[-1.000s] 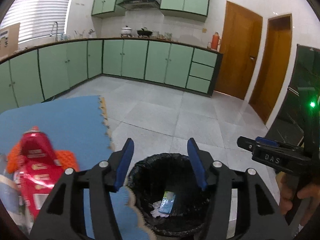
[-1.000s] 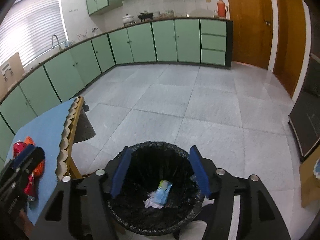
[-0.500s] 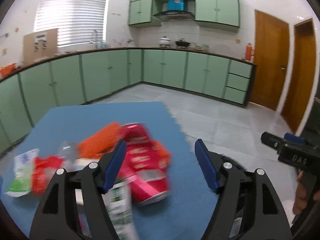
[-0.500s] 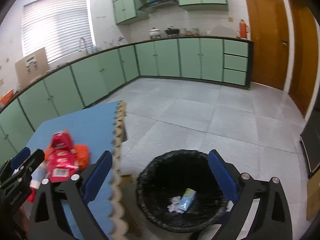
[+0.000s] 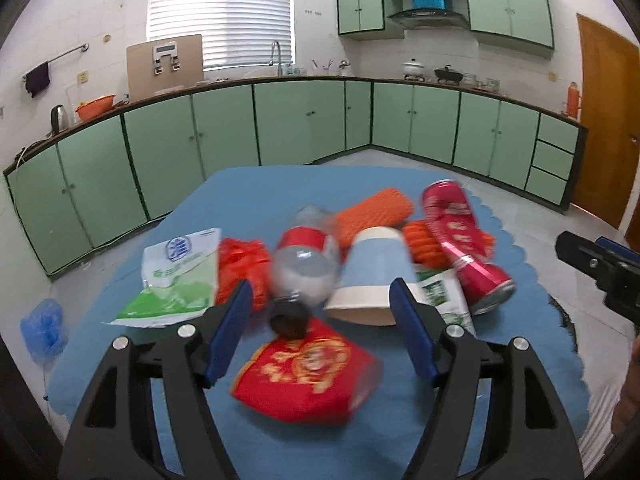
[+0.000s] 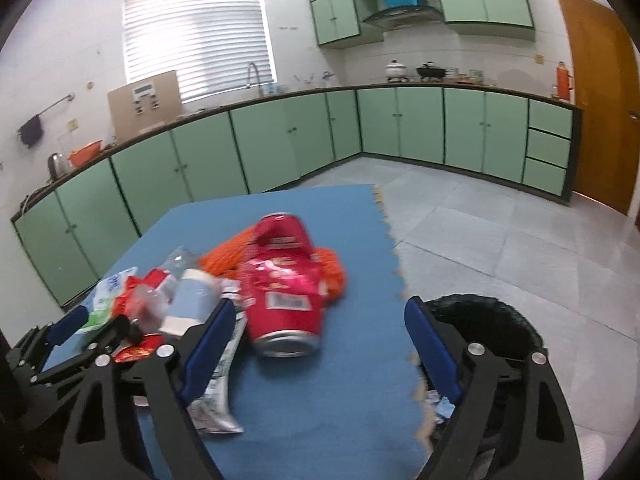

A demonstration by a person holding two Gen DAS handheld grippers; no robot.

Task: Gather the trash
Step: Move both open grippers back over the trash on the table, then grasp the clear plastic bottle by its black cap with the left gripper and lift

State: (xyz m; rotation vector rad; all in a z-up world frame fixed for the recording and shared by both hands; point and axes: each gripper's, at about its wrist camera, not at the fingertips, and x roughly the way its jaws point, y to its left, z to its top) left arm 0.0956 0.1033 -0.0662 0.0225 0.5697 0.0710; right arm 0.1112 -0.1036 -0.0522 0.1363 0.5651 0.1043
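Both the left gripper (image 5: 320,320) and right gripper (image 6: 316,344) hover empty, jaws spread wide, the right's just narrowing slightly, over a litter-strewn blue foam mat (image 6: 352,380) beside a black-lined round bin (image 6: 492,320).

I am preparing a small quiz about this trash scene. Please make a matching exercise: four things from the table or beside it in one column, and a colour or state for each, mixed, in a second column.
Things:
1. drink can
2. paper cup
3. trash bin
4. plastic bottle

Descriptions:
A. lined with a black bag, on the floor beside the table
B. clear, with a dark cap and a red label
C. red, lying on its side
D. light blue, tipped over

Pairs: 1-C, 2-D, 3-A, 4-B
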